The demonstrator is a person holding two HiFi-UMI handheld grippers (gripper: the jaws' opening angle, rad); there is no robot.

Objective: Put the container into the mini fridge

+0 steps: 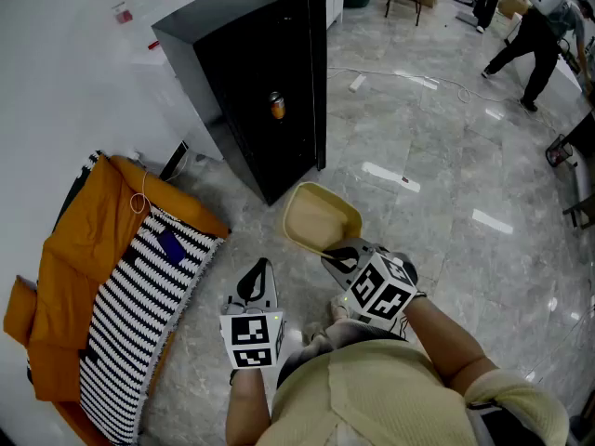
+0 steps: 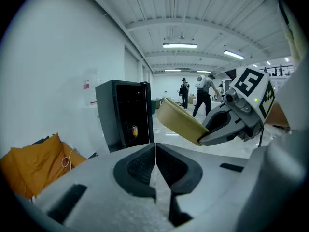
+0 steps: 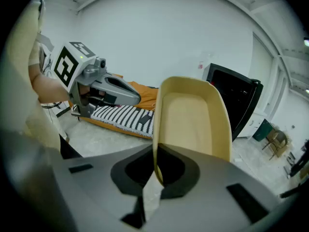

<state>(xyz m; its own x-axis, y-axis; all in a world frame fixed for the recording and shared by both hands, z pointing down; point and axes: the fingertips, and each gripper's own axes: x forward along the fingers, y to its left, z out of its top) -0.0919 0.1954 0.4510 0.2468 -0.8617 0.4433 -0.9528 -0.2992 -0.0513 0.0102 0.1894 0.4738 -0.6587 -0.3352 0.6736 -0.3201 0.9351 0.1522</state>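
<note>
From the head view, my right gripper [image 1: 342, 258] holds the tan container [image 1: 321, 217] by its near edge, up off the floor [image 1: 446, 184], with the fridge [image 1: 246, 72] ahead of it and a little to the left, well apart. A can [image 1: 277, 106] shows in the fridge's dark front. My left gripper [image 1: 257, 282] hangs just left of the right one, and an orange cloth [image 1: 79, 249] with a striped cloth [image 1: 139, 314] on it lies further left. In the left gripper view, my jaws are pressed together with nothing between them; the fridge [image 2: 123, 117] stands ahead, the can [image 2: 134, 129] inside it, and the right gripper [image 2: 205, 138] comes in from the right with the container [image 2: 179, 120] tilted in its grip. In the right gripper view, my jaws are clamped on the container's [image 3: 190, 117] rim, the container reaching straight out ahead; the fridge [image 3: 239, 105] is beyond it to the right, the left gripper [image 3: 135, 98] to the left.
</note>
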